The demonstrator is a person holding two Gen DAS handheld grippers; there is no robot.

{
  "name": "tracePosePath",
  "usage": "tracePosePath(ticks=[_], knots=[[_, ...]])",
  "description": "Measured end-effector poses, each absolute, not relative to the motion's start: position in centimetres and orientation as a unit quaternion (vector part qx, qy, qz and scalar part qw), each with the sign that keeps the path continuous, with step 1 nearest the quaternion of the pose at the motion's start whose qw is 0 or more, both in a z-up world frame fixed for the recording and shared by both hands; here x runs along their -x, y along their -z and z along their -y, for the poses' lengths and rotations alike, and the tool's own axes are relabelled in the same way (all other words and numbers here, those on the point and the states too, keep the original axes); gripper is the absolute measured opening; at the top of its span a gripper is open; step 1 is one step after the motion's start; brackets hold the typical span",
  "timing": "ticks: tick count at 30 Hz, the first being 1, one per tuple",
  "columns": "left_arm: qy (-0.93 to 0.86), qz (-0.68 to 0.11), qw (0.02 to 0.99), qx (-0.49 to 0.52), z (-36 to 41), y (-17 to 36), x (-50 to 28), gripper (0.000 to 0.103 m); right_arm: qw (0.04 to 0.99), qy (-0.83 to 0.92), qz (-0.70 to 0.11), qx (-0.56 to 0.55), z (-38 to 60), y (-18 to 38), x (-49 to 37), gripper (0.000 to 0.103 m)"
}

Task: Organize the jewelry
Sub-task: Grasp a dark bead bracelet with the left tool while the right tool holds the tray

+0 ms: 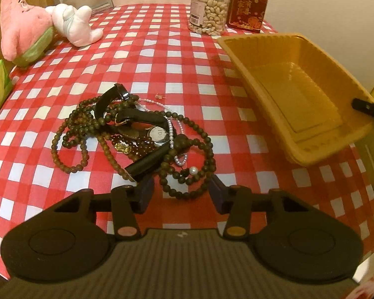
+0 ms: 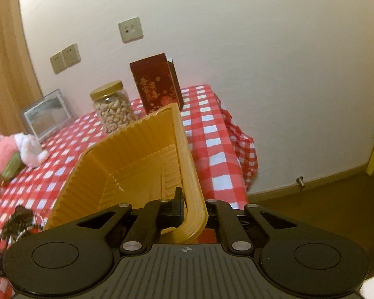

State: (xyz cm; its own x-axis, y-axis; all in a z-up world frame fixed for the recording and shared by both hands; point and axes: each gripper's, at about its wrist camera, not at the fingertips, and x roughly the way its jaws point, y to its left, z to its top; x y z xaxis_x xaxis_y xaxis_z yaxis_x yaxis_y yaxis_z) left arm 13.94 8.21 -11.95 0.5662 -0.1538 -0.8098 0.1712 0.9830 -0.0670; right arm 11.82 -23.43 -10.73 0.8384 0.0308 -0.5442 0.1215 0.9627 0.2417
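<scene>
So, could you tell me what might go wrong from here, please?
1. The right gripper pinches only the thin rim of the tilted yellow tray; it could slip or flex.
2. The bead strands, pearl necklace and watch lie tangled, so the open left gripper may drag up the whole pile.
3. The small earring lies apart on the checked cloth and could be missed.

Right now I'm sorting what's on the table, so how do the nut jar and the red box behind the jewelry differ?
The nut jar is round and see-through, showing pale nuts inside; the red box is square-edged and opaque. The nut jar has a gold screw lid, while the red box carries gold lettering and flower print. In the right wrist view the red box stands taller than the nut jar. Both stand upright, side by side, at the far edge of the table.
</scene>
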Motion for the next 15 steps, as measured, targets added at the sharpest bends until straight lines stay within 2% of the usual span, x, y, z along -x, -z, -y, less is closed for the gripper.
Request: tracePosePath(ticks=[8, 10, 12, 15], knots=[[0.082, -0.47, 0.878, 0.019, -9.1, 13.0, -14.9, 0.037, 0.955, 0.005, -0.281, -0.095, 23.7, 9.7, -11.0, 0.006], [0.08, -0.474, 0.877, 0.029, -9.2, 13.2, -15.1, 0.029, 0.956, 0.002, -0.279, -0.089, 23.6, 9.7, -11.0, 0.006], [0.079, -0.476, 0.875, 0.034, -9.3, 13.3, -15.3, 0.015, 0.958, 0.0, -0.276, -0.083, 23.4, 9.6, -11.1, 0.006], [0.08, -0.472, 0.877, 0.039, -9.5, 13.1, -15.1, 0.006, 0.959, -0.005, -0.272, -0.076, 23.1, 9.5, -11.3, 0.006]])
